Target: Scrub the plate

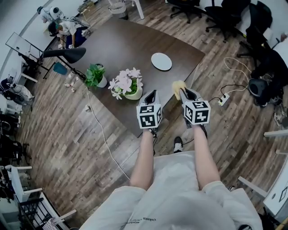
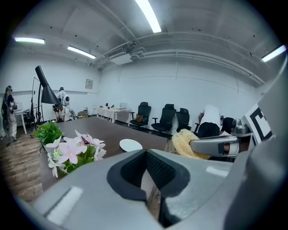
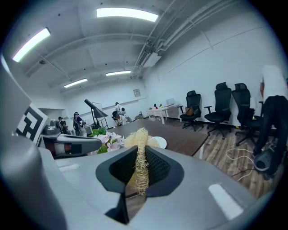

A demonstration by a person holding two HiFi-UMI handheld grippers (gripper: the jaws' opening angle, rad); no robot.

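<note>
A white plate (image 1: 161,61) lies on the dark brown table (image 1: 126,49), well beyond both grippers; it also shows as a small white plate (image 2: 130,144) and, partly hidden, as a plate (image 3: 161,143). My right gripper (image 1: 184,93) is shut on a yellow loofah scrubber (image 1: 177,86), whose fibres stick up between the jaws as the scrubber (image 3: 140,152); the left gripper view shows that scrubber (image 2: 183,143) too. My left gripper (image 1: 150,95) is shut with nothing in it, near the table's near edge, right of the flowers.
A pot of pink flowers (image 1: 126,84) and a green potted plant (image 1: 95,75) stand on the table's near-left part. A black lamp (image 1: 67,54) leans over the left end. Office chairs (image 1: 222,13) and cables (image 1: 225,96) are at the right; a person (image 1: 66,29) works far left.
</note>
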